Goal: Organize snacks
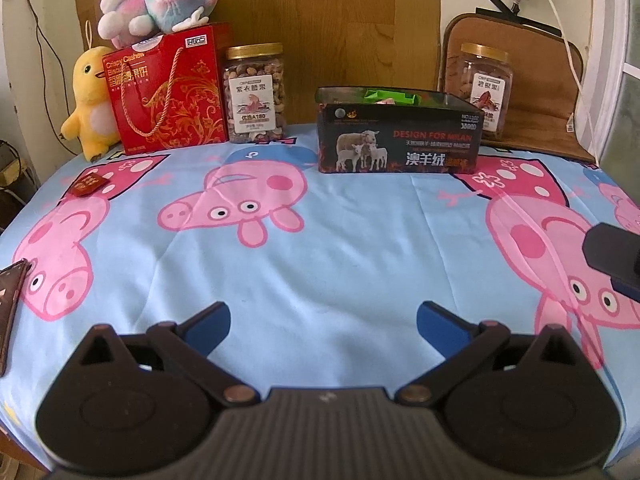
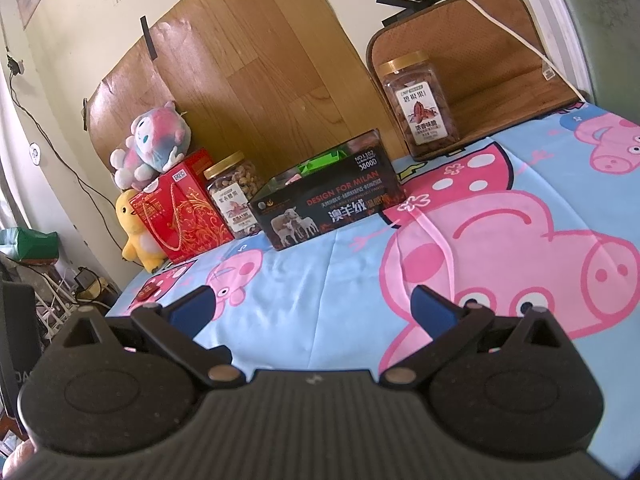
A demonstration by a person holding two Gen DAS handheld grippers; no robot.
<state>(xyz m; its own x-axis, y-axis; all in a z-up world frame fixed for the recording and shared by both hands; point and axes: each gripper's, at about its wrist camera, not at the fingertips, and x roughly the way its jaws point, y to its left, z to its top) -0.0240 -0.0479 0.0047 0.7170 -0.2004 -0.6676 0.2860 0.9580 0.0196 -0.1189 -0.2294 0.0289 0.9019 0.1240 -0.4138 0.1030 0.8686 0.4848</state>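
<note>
A black open box (image 1: 398, 140) printed with sheep stands at the back of the blue cartoon-pig cloth (image 1: 320, 248); a green packet (image 1: 390, 96) shows inside it. The box also shows in the right wrist view (image 2: 328, 204). A small red snack packet (image 1: 89, 185) lies at the far left, also in the right wrist view (image 2: 149, 290). A dark packet (image 1: 10, 304) lies at the left edge. My left gripper (image 1: 323, 322) is open and empty over the cloth. My right gripper (image 2: 312, 304) is open and empty; part of it shows at the left wrist view's right edge (image 1: 614, 254).
Along the back stand a red gift bag (image 1: 168, 92), a gold-lidded nut jar (image 1: 256, 94) and a second jar (image 1: 484, 88) on a brown mat. A yellow plush (image 1: 90, 104) and a pink plush (image 1: 160, 0) sit at the back left. A white cable (image 2: 500, 20) hangs at right.
</note>
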